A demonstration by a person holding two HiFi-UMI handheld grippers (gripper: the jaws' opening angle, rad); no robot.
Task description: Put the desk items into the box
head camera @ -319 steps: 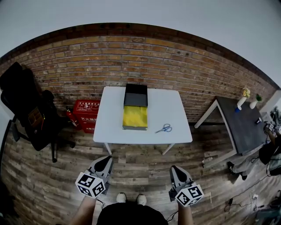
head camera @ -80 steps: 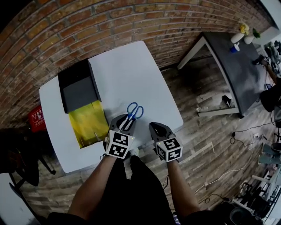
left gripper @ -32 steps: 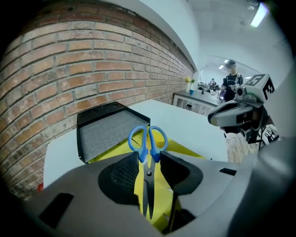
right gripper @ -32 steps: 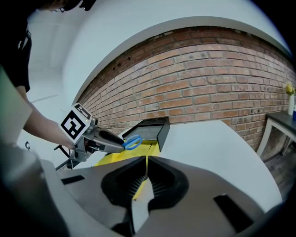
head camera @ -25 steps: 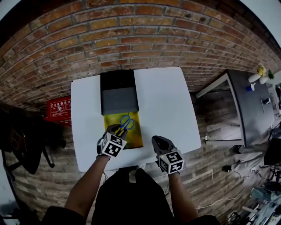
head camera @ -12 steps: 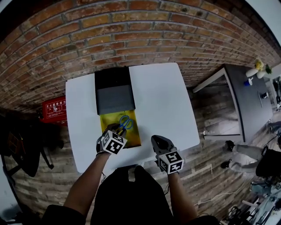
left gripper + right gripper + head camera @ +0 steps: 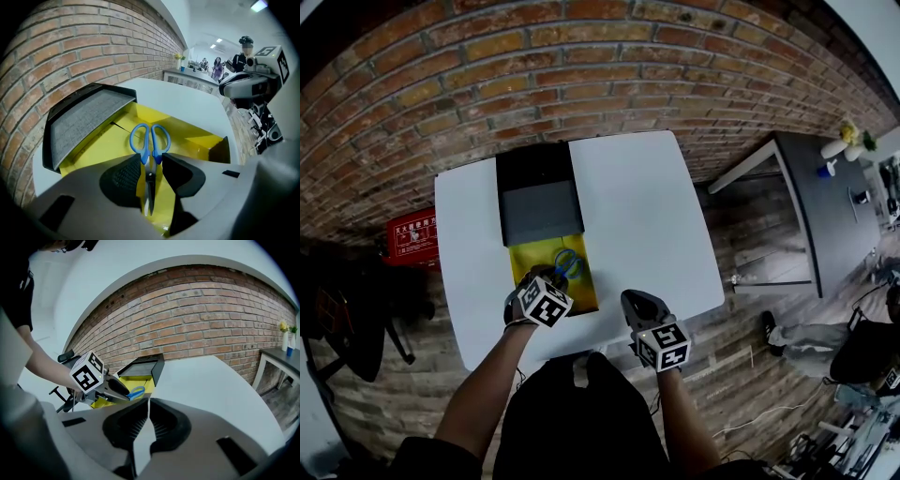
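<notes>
Left claw [image 7: 151, 161] holding blue-handled scissors [image 7: 150, 140] over an open yellow-lined box [image 7: 201, 140] on a white tabletop [image 7: 637, 225].

The box's black lid [image 7: 79, 124] stands raised at its far end, towards a brick wall [image 7: 581, 75]. A red case [image 7: 412, 234] sits on the wooden floor to the left, and a dark side table [image 7: 825, 206] stands well apart on the right. The left forearm reaches forward with its claw tipped steeply down into the box, clenched on the scissors near their pivot, handles pointing away. Whether the scissors touch the box floor cannot be told. The right claw [image 7: 147, 408], pressed closed and empty, hovers over the tabletop's near edge beside the box, angled gently downward.
</notes>
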